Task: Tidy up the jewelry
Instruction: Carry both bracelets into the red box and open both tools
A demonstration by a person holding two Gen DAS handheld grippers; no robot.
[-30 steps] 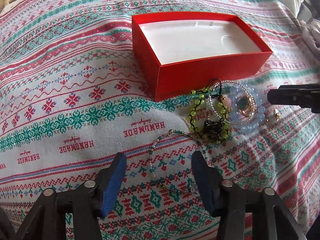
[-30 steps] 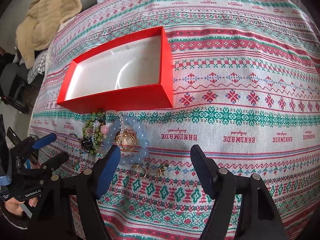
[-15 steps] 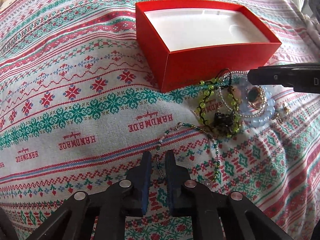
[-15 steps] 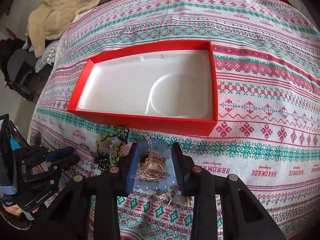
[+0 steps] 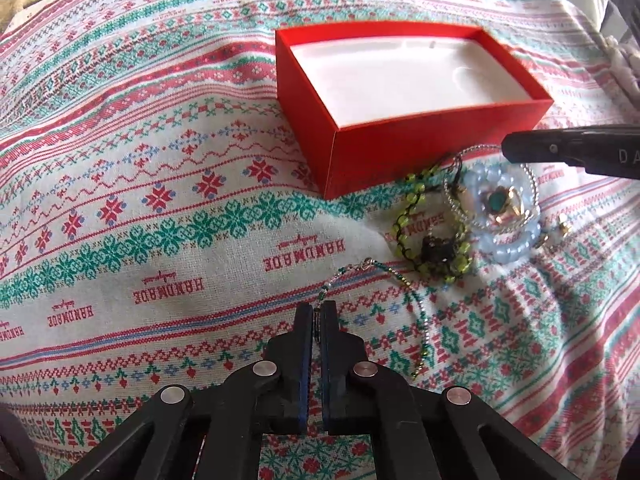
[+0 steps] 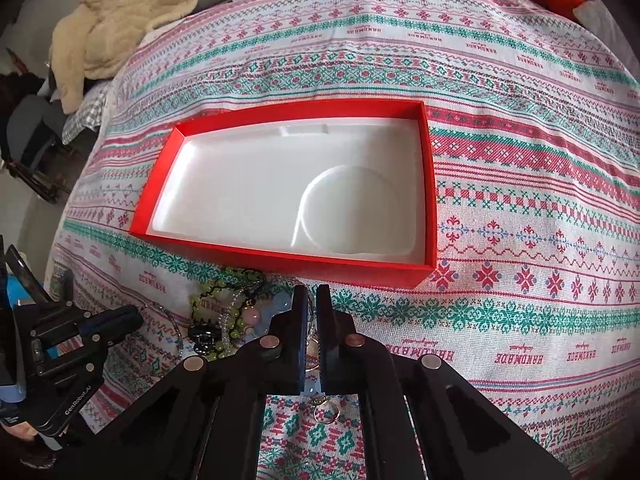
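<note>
The patterned cloth (image 5: 168, 184) covers the whole surface in both views; what lies beneath it cannot be determined. The red box (image 6: 288, 264) sits open at frame centre in the right wrist view, its white insert (image 6: 280, 196) bare. In the left wrist view the same box occupies the upper right.

The left claw (image 5: 318, 312), at lower centre of its view, is clamped on the thin beaded necklace (image 5: 416, 312), which loops away to the right across the cloth. The right claw (image 6: 312, 300), at lower centre of its view, has its fingers drawn nearly together over the jewelry pile; whether they grip anything cannot be determined.

The pile lies just below the box's near wall: a pale blue bead bracelet (image 5: 516, 240), a green bead bracelet (image 5: 408, 216), a gold ring (image 6: 327, 414).
</note>
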